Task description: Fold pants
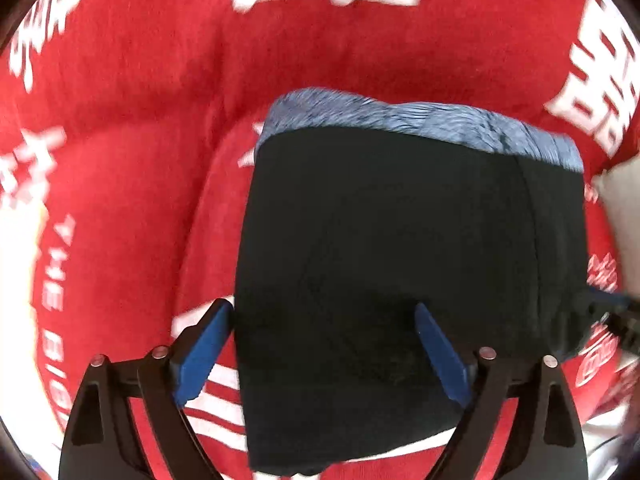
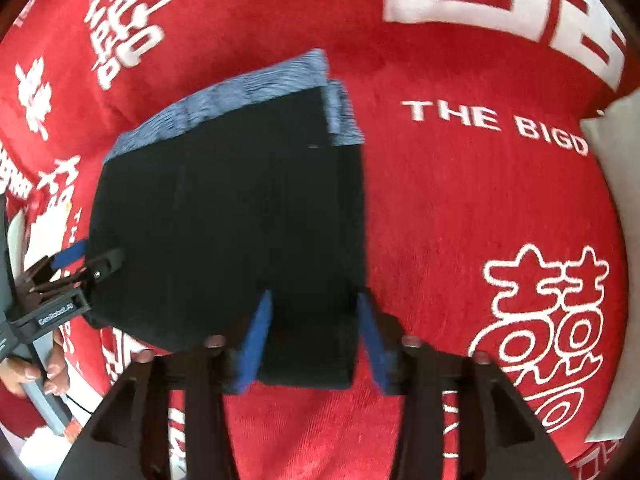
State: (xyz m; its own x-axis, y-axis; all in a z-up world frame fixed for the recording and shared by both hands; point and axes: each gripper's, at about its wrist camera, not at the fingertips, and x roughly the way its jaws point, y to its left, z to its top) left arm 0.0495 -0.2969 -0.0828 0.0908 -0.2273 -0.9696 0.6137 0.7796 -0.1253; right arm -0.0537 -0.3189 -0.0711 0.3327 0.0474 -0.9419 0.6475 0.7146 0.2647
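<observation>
The black pants (image 1: pixel 400 248) with their blue-grey waistband (image 1: pixel 420 120) already lie folded into a compact stack on the red blanket (image 1: pixel 120 160), so I judge only squaring-up remains, with my left claw (image 1: pixel 324 354) spread wide over one edge and my right claw (image 2: pixel 316 344) released, straddling a corner.

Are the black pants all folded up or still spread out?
Folded. The black pants lie as a compact, layered rectangle on the red blanket, with doubled blue-grey waistband edges stacked at one end.
</observation>
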